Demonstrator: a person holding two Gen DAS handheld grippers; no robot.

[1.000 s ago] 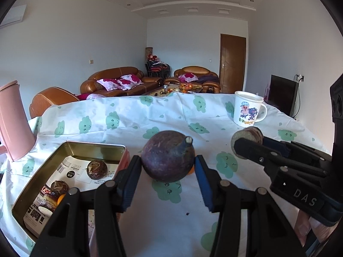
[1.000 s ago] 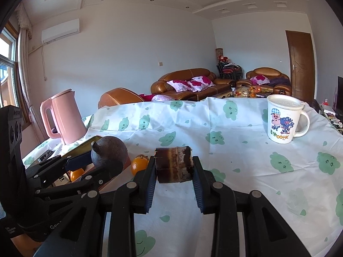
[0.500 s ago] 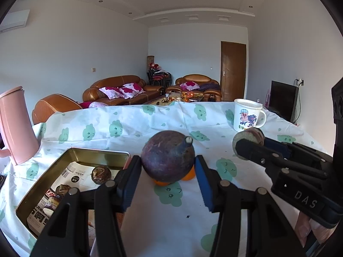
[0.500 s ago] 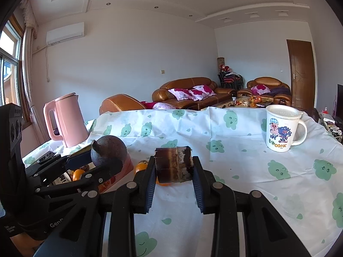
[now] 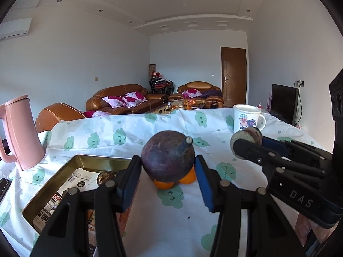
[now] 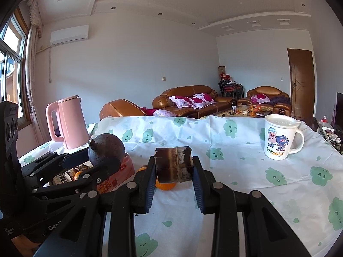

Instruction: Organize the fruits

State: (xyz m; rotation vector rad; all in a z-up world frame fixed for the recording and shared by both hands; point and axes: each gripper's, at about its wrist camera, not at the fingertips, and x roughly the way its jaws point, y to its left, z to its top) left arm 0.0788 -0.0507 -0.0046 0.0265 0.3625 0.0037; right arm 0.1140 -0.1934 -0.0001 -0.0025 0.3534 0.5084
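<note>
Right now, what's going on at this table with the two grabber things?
A person is sorting fruit with a handheld gripper in each hand. The left gripper is shut on a round dark purple fruit, held above the tablecloth beside an open metal tin that already holds some small fruit. The right gripper is shut on a short brown cut stalk piece. Small oranges lie on the cloth under them. A pink kettle and a cartoon mug stand further back.

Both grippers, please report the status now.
Left gripper shut on round dark purple fruit. Right gripper shut on brown cut cane piece. Small oranges on tablecloth below.
</note>
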